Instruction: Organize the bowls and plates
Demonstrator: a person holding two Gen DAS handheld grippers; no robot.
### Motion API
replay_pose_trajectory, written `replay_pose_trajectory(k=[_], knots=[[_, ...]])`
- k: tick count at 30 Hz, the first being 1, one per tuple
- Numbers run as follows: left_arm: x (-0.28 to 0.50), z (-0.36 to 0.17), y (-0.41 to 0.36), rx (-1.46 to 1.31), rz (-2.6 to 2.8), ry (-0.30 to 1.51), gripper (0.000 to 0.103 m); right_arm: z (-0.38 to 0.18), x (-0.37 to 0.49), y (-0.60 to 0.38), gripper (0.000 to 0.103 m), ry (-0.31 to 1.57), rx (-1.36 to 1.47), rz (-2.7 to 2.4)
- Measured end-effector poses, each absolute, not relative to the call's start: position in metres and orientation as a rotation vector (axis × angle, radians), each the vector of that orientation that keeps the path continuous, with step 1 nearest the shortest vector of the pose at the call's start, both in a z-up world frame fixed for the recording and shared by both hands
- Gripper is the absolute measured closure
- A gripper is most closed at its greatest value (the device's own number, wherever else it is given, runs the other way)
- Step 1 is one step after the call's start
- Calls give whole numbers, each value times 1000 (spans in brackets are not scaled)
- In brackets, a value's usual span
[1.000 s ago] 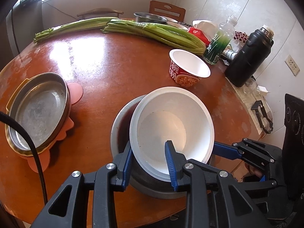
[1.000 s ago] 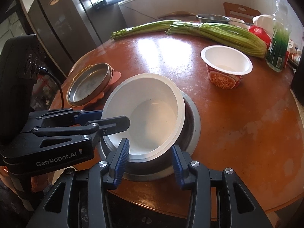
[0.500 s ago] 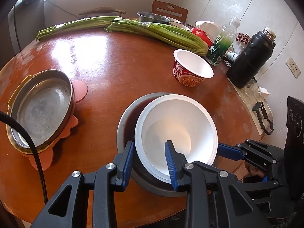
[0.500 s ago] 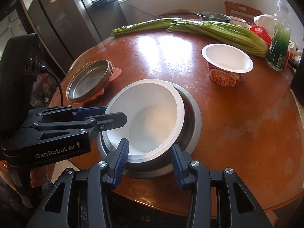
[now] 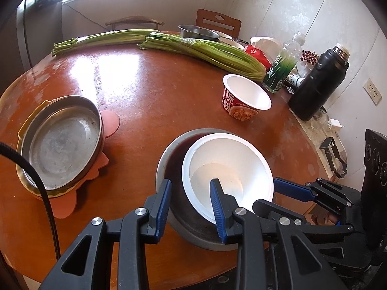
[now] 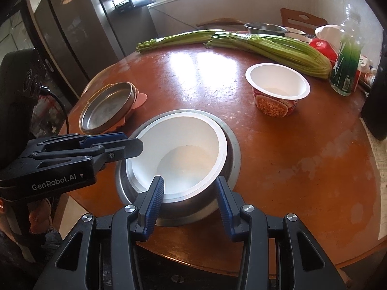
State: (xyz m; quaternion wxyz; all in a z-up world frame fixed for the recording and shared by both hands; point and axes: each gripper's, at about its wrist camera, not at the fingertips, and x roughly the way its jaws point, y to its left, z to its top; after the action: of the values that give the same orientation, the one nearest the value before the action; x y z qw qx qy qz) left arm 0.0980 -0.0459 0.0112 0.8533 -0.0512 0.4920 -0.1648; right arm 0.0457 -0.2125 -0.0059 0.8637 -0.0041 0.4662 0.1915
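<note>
A white bowl (image 5: 227, 166) sits nested inside a steel bowl (image 5: 169, 159) near the front edge of the round brown table (image 5: 150, 101); both also show in the right wrist view, the white bowl (image 6: 183, 149) within the steel bowl (image 6: 232, 145). My left gripper (image 5: 191, 200) is open, its fingers straddling the bowls' near-left rims. My right gripper (image 6: 189, 195) is open, its fingers astride the near rim. A steel plate (image 5: 60, 140) rests on a yellow dish and pink mat at the left. A red-and-white paper noodle bowl (image 5: 244, 96) stands beyond.
Celery bunches (image 5: 203, 50) lie across the far side. A green bottle (image 5: 280, 67), a black thermos (image 5: 316, 84), a red packet and another steel bowl (image 5: 198, 31) crowd the back right. A black cable (image 5: 31, 174) crosses the left. A fridge (image 6: 72, 36) stands beyond the table.
The white bowl has dropped from a tilted, raised position to sit in the steel bowl. Both grippers have drawn back a little and the views have risen.
</note>
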Motion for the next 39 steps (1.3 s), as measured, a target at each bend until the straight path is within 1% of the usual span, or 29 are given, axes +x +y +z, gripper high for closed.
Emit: replay_pose_trajectory(k=[7,18,31,39], knots=[[99,21,-48,-105,-345,1003,70,0,49,-225,57,950,27,396],[117,41,-76,-61,-395,956,70,11,64,-256,57,912,57,326],[170,48,-122,3,-467,963,70,22,102,-287,57,889,90,235],[207,41,-139,15,-499,998,70,12,142,-310,57,905,144,167]])
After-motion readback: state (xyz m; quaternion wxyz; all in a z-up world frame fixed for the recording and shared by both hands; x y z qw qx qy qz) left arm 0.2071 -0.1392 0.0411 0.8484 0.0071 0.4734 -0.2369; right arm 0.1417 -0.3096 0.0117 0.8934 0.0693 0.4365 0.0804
